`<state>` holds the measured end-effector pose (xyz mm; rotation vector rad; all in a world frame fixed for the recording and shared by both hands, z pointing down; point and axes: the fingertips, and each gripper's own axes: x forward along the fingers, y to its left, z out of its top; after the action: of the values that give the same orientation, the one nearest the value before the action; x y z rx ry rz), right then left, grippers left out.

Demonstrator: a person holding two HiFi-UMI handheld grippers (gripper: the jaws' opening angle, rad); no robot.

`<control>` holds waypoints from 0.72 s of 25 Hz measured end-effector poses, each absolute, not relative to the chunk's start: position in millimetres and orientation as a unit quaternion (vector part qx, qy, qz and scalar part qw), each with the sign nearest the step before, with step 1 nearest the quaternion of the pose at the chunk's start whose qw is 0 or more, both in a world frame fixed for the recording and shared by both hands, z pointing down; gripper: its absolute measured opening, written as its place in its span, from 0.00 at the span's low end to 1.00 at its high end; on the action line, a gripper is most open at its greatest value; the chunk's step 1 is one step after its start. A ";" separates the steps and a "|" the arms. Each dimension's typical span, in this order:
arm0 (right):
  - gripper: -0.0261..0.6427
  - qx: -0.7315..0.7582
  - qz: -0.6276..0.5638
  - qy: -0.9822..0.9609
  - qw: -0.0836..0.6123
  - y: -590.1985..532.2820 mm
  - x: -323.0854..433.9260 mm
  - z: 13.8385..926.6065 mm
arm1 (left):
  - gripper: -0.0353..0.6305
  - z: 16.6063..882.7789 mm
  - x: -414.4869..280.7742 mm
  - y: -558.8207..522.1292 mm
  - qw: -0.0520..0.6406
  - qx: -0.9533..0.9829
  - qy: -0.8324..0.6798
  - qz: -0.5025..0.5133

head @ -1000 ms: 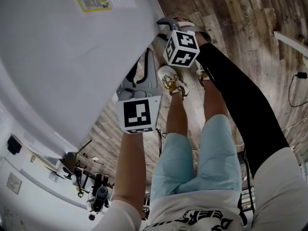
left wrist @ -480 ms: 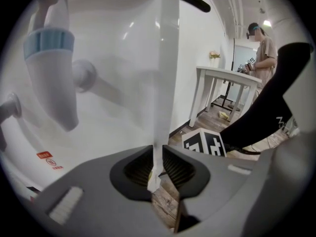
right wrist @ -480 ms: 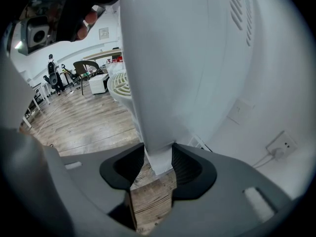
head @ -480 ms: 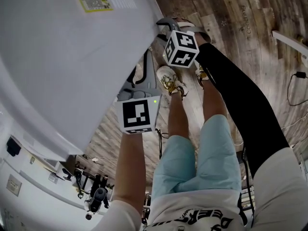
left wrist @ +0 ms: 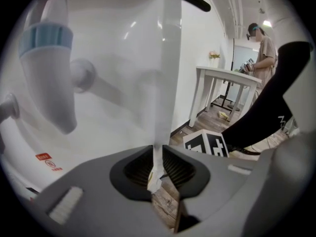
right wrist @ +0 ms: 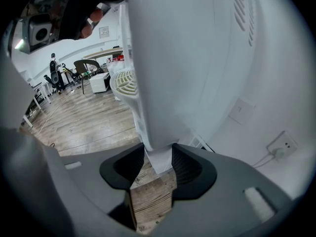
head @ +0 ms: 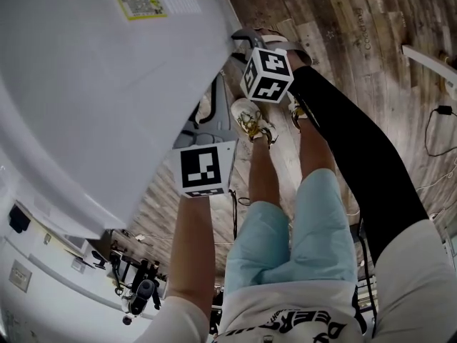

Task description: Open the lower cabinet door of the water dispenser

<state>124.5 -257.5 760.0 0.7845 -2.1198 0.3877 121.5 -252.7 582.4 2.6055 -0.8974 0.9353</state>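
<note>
The water dispenser's white cabinet door point(head: 107, 84) fills the head view's left half. My left gripper point(head: 206, 123) reaches to its edge from below, marker cube nearest me. In the left gripper view the thin door edge point(left wrist: 165, 83) runs down between the jaws of the left gripper point(left wrist: 157, 169), which is shut on it. My right gripper point(head: 244, 40) holds the same edge farther along. The right gripper view has the door's thick lower corner point(right wrist: 163, 154) clamped by the right gripper point(right wrist: 159, 168). White inner parts point(left wrist: 49, 78) lie left of the edge.
My own legs and shoes point(head: 251, 120) stand on the wood floor point(head: 343, 20) just right of the door. A cable point(head: 437, 123) lies at the right. A white table point(left wrist: 227, 78) and another person point(left wrist: 259, 43) are beyond. A wall socket point(right wrist: 279, 147) sits behind the dispenser.
Hardly anything differs. Both grippers keep their hold on the door edge and have shifted only a few pixels.
</note>
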 end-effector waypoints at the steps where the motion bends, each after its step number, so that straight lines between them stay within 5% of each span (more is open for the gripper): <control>1: 0.29 0.307 0.156 -0.844 0.411 -253.8 123.3 760.2 | 0.14 582.3 122.0 -252.1 0.116 0.889 -0.306 0.319; 18: 0.29 0.316 0.191 -0.841 0.394 -223.2 108.8 759.7 | 0.14 576.1 112.1 -237.0 0.118 0.887 -0.313 0.319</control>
<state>108.8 -223.2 759.7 0.8026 -2.1345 0.4848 112.1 -237.0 576.1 2.5936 -0.9170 0.9341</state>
